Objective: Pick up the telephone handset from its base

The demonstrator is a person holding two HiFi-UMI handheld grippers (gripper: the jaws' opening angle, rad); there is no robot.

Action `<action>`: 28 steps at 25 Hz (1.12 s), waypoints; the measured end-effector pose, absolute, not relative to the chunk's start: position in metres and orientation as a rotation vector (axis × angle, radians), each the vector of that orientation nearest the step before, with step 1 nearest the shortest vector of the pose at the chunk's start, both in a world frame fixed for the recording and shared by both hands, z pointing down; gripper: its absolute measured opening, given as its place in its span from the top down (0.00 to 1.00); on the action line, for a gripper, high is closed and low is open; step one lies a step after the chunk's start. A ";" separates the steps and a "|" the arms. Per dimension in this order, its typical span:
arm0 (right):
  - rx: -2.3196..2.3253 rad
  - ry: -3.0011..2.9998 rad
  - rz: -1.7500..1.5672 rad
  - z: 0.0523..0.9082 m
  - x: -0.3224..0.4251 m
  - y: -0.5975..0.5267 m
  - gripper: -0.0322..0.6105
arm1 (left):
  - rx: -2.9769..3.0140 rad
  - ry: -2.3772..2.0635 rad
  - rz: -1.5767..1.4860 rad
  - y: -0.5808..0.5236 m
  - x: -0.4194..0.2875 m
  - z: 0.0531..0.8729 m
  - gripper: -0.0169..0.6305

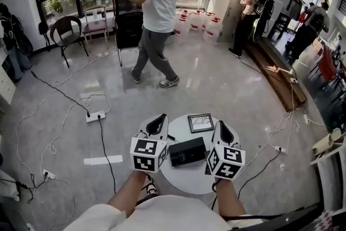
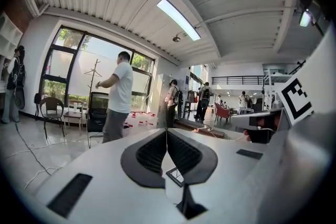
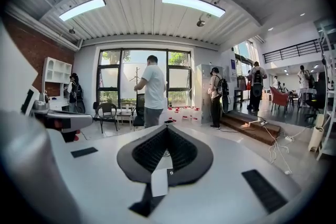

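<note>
A wide grey floor is strewn with white cables. A person in a white shirt walks across it, well beyond a small round white table. Two hand-held claws hover above the table. The left gripper is over the left edge and the right gripper is over the right edge. Both have their jaws closed together and hold nothing. A black phone lies at the table's middle, between the claws and untouched; its handset cannot be told from the base. A small dark frame lies near the far edge.
</note>
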State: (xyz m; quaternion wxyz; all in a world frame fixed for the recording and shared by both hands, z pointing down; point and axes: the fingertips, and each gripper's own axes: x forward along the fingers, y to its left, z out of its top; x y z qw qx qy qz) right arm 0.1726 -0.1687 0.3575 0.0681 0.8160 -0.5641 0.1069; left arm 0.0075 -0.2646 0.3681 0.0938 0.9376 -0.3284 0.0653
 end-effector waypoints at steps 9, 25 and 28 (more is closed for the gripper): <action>2.513 -1.622 0.347 0.368 0.166 -0.197 0.91 | 2.804 -0.869 0.231 -0.305 0.015 0.385 0.95; 2.591 -1.372 0.594 0.441 0.201 -0.134 0.91 | 2.780 -0.689 0.462 -0.277 0.050 0.454 0.95; 2.568 -1.391 0.618 0.450 0.200 -0.140 0.91 | 2.769 -0.693 0.494 -0.276 0.046 0.463 0.95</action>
